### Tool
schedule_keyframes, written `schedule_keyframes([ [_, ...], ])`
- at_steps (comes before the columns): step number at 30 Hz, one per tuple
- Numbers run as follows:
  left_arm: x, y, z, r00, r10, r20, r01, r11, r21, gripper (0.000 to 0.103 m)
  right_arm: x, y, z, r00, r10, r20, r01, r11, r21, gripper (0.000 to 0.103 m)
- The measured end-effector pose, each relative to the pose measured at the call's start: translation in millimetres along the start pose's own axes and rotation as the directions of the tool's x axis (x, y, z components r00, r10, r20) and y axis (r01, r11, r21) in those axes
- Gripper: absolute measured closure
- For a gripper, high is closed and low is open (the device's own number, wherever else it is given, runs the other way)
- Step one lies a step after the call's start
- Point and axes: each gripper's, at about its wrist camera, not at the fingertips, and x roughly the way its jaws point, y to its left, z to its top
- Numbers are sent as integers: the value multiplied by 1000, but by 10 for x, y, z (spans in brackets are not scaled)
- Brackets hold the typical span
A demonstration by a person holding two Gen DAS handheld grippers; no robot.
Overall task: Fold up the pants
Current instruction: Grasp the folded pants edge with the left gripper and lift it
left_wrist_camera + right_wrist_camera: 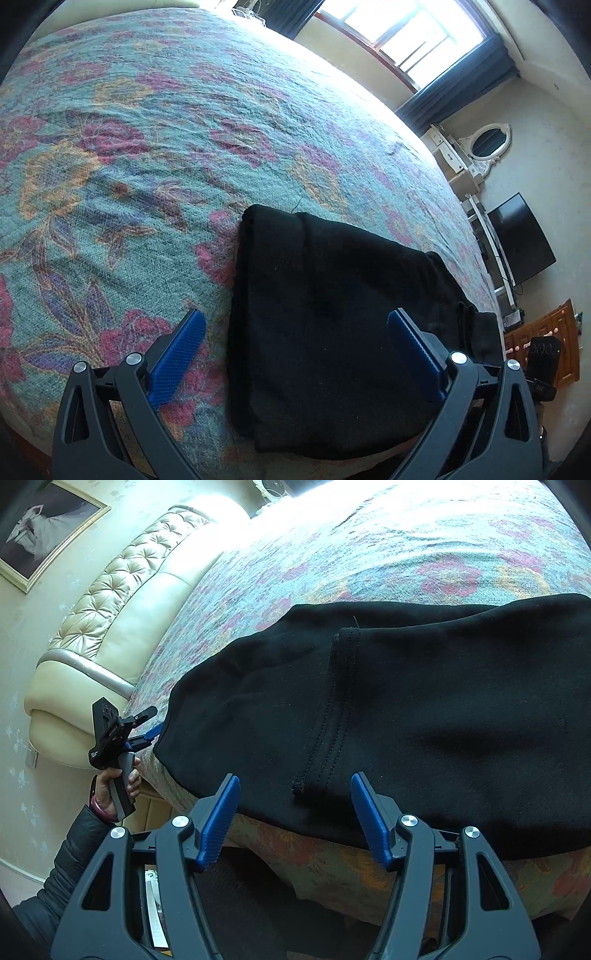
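Black pants (332, 325) are lying folded at the bed (147, 147) edge; you're holding left gripper (295, 354) and right gripper (293, 812) spread, empty, having nothing left to grip.

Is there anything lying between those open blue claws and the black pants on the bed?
Nothing visible. The left gripper and right gripper, both open, face the folded black pants directly on the floral bedspread.

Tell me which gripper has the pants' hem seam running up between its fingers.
The right gripper: the stitched hem of the pants lies between its open fingers. The left gripper, also open, faces plain black cloth.
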Motion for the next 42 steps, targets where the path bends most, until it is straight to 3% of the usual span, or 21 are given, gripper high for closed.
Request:
schedule_keyframes([
  [3, 30, 144, 73, 998, -55, 0, 55, 998, -36, 5, 31, 6, -3, 1000, -6, -9, 6, 1000, -5, 40],
  [7, 152, 76, 124, 990, -138, -37, 138, 990, -6, 5, 78, 41, -8, 999, -33, -14, 32, 999, -29, 40],
  [9, 283, -52, 91, 963, -247, -104, 248, 969, -7, 5, 93, 60, -15, 999, -49, -11, 48, 998, -45, 40],
  [12, 435, -249, 38, 955, -245, -169, 258, 964, 61, 5, 108, 65, -2, 998, -61, -7, 61, 996, -60, 40],
  [15, 485, -234, 56, 917, -366, -160, 368, 930, -19, 5, 101, 89, 12, 995, -101, 7, 102, 991, -92, 40],
  [17, 516, -220, 69, 920, -364, -148, 363, 931, -29, 5, 86, 100, 15, 991, -131, 18, 132, 985, -113, 40],
  [22, 568, -297, 74, 945, -278, -172, 284, 959, 11, 9, -3, 73, 25, 979, -194, 58, 201, 967, -155, 40],
  [23, 569, -297, 79, 956, -243, -166, 248, 969, 13, 22, -22, 72, 22, 977, -201, 66, 209, 965, -156, 40],
  [24, 567, -291, 72, 971, -180, -155, 185, 983, 19, 53, -34, 63, 24, 977, -200, 70, 209, 965, -156, 39],
  [25, 577, -256, 55, 981, -130, -146, 132, 991, 3, 67, -50, 54, 25, 978, -197, 73, 206, 966, -155, 39],
  [27, 556, -153, 25, 976, -183, -119, 174, 981, -80, 67, -80, 24, 17, 977, -199, 78, 209, 966, -154, 39],
  [33, 517, -360, 104, 989, -107, -105, 99, 992, -76, 74, -226, -68, -3, 976, -190, 110, 204, 969, -136, 31],
  [39, 253, -619, 222, 980, -195, -39, 190, 975, -114, 74, -409, -171, -40, 974, -176, 143, 194, 973, -121, 31],
  [42, 97, -957, 291, 971, -238, -24, 236, 969, -70, 74, -502, -253, -52, 972, -171, 159, 189, 977, -102, 31],
])
